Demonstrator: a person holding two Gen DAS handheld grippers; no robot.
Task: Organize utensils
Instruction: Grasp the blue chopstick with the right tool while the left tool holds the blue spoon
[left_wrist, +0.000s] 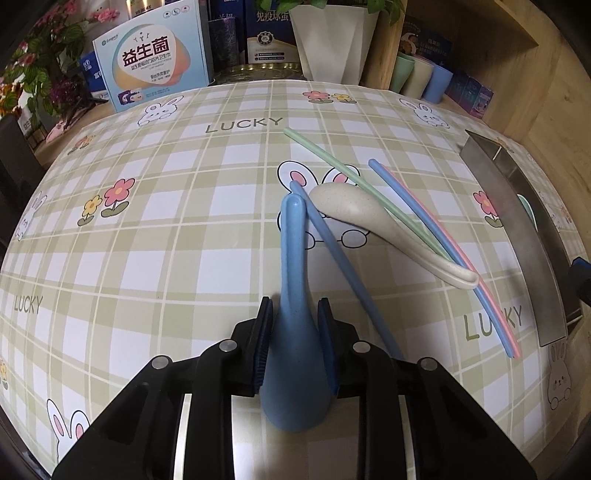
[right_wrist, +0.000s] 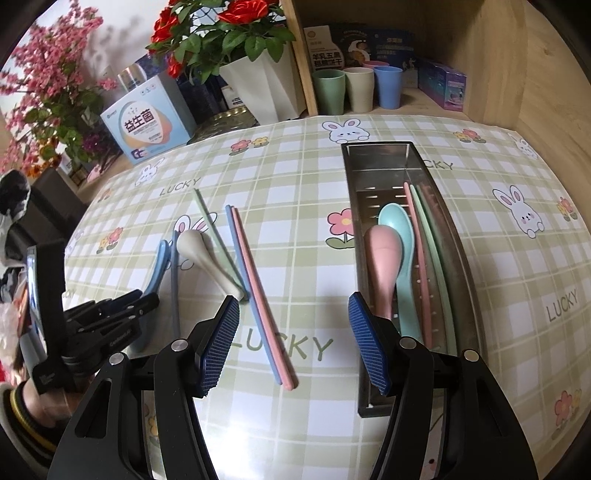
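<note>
My left gripper is shut on a blue spoon by its bowl end, handle pointing away; the spoon also shows in the right wrist view. A beige spoon lies on the tablecloth among a green chopstick, a blue chopstick and a blue-and-pink pair. My right gripper is open and empty above the cloth. The steel utensil tray to the right holds a pink spoon, a teal spoon and chopsticks.
A white planter, a blue box and several cups on a wooden shelf stand along the back. The wooden wall rises at the right.
</note>
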